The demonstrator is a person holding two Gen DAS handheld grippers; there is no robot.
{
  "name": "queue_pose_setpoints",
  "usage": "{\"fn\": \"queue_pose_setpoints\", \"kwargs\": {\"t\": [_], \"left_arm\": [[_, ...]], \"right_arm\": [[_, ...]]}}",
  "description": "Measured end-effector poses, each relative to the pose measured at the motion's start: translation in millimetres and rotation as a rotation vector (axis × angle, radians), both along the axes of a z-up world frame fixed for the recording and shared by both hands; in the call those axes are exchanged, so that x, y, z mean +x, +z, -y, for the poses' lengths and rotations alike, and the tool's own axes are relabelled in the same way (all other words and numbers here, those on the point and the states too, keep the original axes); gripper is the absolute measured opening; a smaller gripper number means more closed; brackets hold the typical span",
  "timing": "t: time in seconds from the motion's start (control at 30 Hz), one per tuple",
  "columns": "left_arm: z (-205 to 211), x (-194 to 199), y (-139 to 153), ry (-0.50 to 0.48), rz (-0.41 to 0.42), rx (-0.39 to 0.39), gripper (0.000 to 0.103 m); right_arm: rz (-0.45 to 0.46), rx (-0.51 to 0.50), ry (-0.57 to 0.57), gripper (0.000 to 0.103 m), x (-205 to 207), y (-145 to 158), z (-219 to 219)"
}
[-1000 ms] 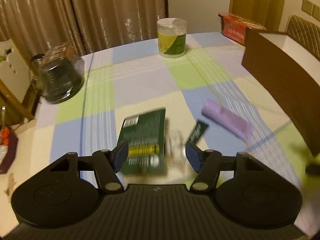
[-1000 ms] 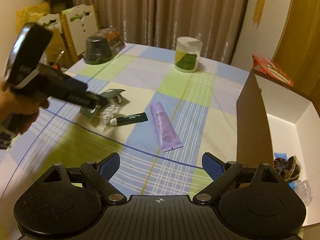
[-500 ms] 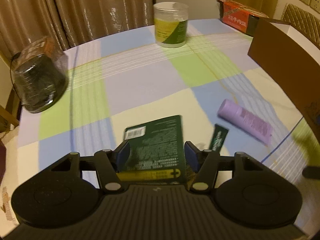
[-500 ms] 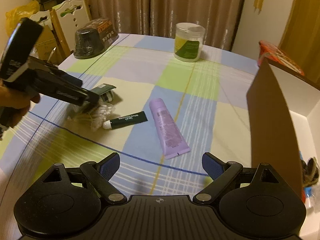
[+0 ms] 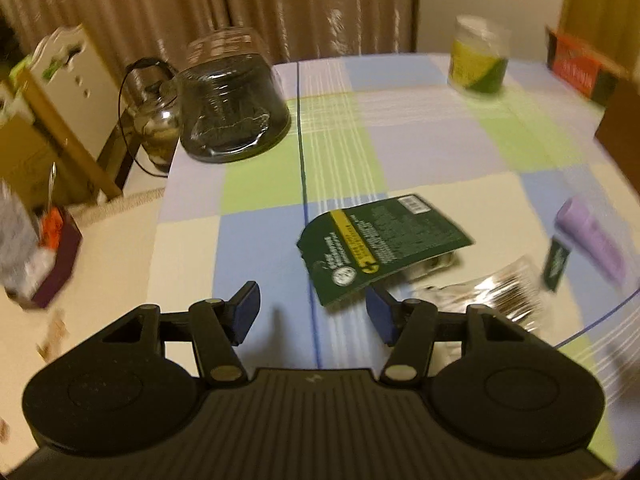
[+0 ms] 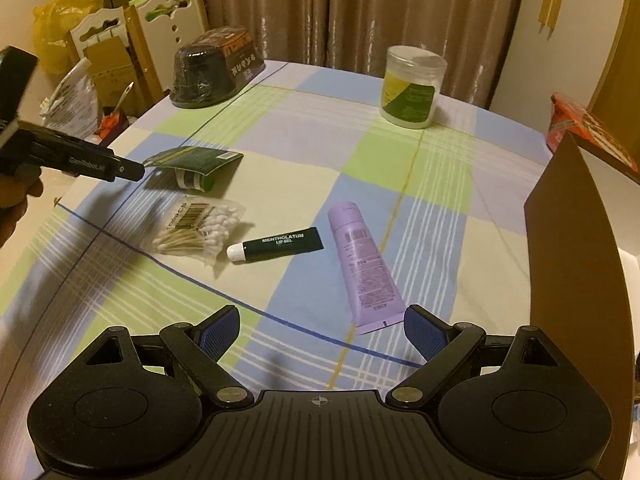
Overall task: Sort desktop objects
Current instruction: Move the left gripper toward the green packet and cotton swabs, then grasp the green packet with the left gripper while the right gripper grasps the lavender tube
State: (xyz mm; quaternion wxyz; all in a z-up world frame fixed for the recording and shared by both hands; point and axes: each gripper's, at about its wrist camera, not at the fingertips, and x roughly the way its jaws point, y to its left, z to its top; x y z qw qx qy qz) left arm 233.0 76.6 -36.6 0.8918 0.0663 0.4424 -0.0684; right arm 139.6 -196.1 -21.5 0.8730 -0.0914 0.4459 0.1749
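Looking along my left tongs (image 5: 312,312), I find the jaws spread apart with nothing between them, and the dark green card pack (image 5: 384,246) lies just ahead and a little to the right of the gap, in the middle of that frame. Its long axis runs from lower left to upper right there, so it sits skewed across my line of reach and not square to the jaws; its near corner almost meets my right pad. In my right view the left tongs (image 6: 128,170) come in from the left edge with their tip just beside that same card pack (image 6: 196,162), which is why I judge the left hand the nearer one for it. My right tongs (image 6: 322,330) are also wide open and hold nothing, hanging over the lower part of the checked worktop (image 6: 280,128). Ahead of them, the purple tube (image 6: 364,268) lies closest, its flat end just beside my right pad and its length pointing away toward the upper middle. The lip gel stick (image 6: 276,243) and the bag of cotton swabs (image 6: 200,230) lie further left. At the right edge stands the brown box (image 6: 576,264), probably where things go.
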Motion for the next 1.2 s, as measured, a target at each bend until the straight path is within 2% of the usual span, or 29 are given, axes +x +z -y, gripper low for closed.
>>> {"fn": "queue_pose_setpoints", "kwargs": {"t": [0.13,0.27,0.4,0.63,0.67,0.7,0.73,0.9,1.07,1.2], "left_arm": [[12.2,-15.5,0.6,0.027,-0.005,-0.11,0.054],[36.8,-15.3,-9.6,0.018,-0.025,-0.164,0.052],[52.3,-3.0,-19.2,0.049,0.006,-0.154,0.05],[56.4,13.6,-30.0,0.099,0.03,-0.154,0.049],[56.6,15.0,-31.1,0.104,0.033,-0.154,0.044],[56.8,15.2,-31.8,0.106,0.036,-0.15,0.034],[57.1,15.4,-32.5,0.109,0.038,-0.146,0.03],[51.5,13.9,-31.4,0.102,0.046,-0.146,0.029],[35.0,1.3,-21.6,0.095,0.057,-0.123,0.029],[18.2,-13.2,-13.3,0.106,0.055,-0.119,0.029]], "right_arm": [[0.002,-0.009,0.003,0.092,2.6,-1.1,2.7],[0.008,-0.018,-0.003,0.092,5.1,-0.5,8.3],[0.007,-0.03,-0.016,0.092,5.9,-1.7,15.8],[-0.011,-0.046,-0.045,0.092,6.2,-7.7,28.7],[-0.012,-0.046,-0.047,0.092,7.1,-8.4,29.5],[-0.013,-0.045,-0.048,0.092,8.1,-9.0,30.1],[-0.013,-0.044,-0.048,0.092,9.3,-9.6,30.0],[-0.001,-0.029,-0.024,0.092,18.1,-11.0,23.3],[0.016,0.009,0.048,0.092,27.7,-13.6,4.6],[0.041,-0.05,0.072,0.092,38.7,-23.6,-10.1]]}}
